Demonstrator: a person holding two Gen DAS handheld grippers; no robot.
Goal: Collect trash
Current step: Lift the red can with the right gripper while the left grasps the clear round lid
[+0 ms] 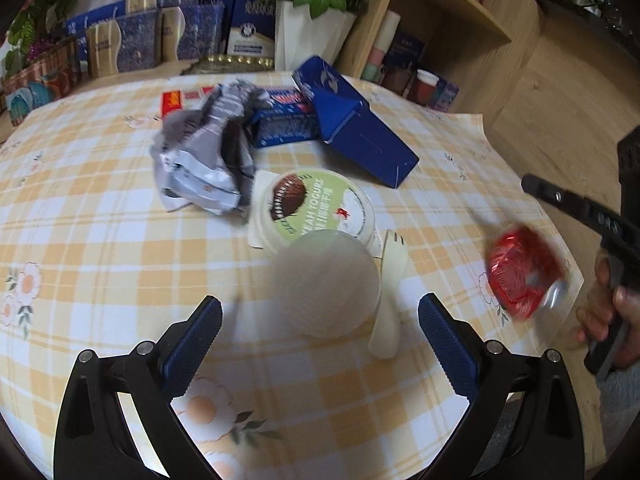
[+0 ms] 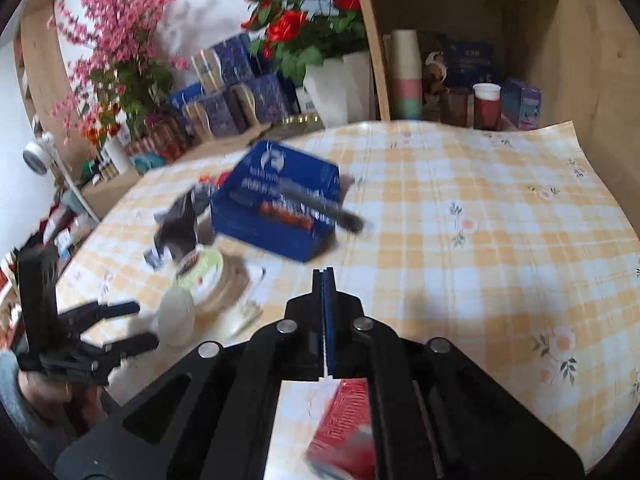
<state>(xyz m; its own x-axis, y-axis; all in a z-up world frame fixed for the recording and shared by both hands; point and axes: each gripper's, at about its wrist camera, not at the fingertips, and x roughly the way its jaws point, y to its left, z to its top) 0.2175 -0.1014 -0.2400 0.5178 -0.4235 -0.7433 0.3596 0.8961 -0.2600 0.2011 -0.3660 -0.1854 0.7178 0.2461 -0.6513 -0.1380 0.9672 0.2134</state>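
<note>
Two hand-held grippers over a checked table (image 1: 100,184). Left hand-held gripper (image 1: 320,344): jaws wide apart, empty, just short of a white cup (image 1: 328,280) lying beside a white spoon (image 1: 390,300). Right hand-held gripper (image 2: 326,320): jaws pressed together on a red wrapper (image 1: 520,272), lifted off the table. Beyond: yogurt lid (image 1: 316,204), crumpled grey bag (image 1: 200,156), blue carton (image 1: 360,128).

On the table (image 1: 100,208), a bag (image 1: 200,152) lay at ten o'clock from the cup (image 1: 320,216), boxes (image 1: 352,128) at twelve.
</note>
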